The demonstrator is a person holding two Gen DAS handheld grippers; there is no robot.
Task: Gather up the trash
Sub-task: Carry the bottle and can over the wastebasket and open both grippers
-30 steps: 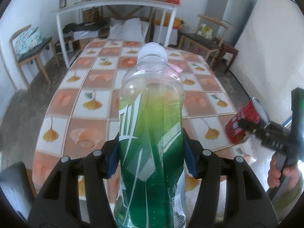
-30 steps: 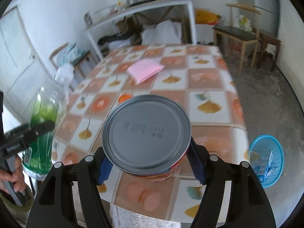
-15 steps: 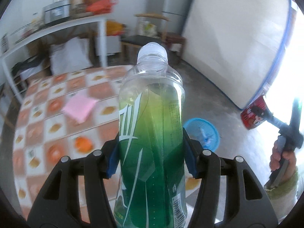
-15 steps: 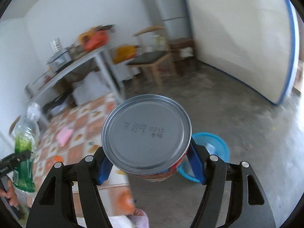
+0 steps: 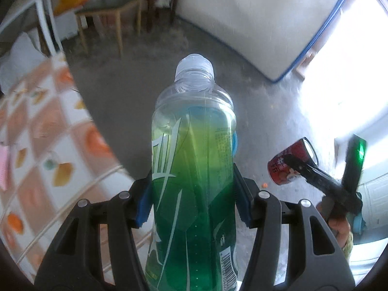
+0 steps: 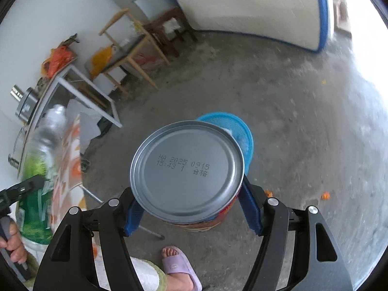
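Note:
A clear plastic bottle [image 5: 194, 169] with a green label and a white cap stands between the blue pads of my left gripper [image 5: 194, 194], which is shut on it. My right gripper [image 6: 191, 208] is shut on a red tin can [image 6: 186, 169], its grey stamped end facing the camera. A blue basket [image 6: 242, 131] stands on the concrete floor just beyond the can; in the left wrist view only a sliver of the basket [image 5: 234, 140] shows behind the bottle. The can [image 5: 288, 167] hangs to the right of the bottle, and the bottle [image 6: 38, 169] shows at far left in the right wrist view.
The table with the orange patterned cloth [image 5: 48, 145] lies to the left. Wooden chairs [image 6: 131, 48] and a white side table [image 6: 80, 89] stand along the far wall. A foot in a purple slipper [image 6: 179, 264] is below the can. Orange scraps [image 6: 325, 195] dot the floor.
Both grippers swung away from the table and tilted down over the floor, each still holding its object. The blue basket now lies right behind the can and the bottle.

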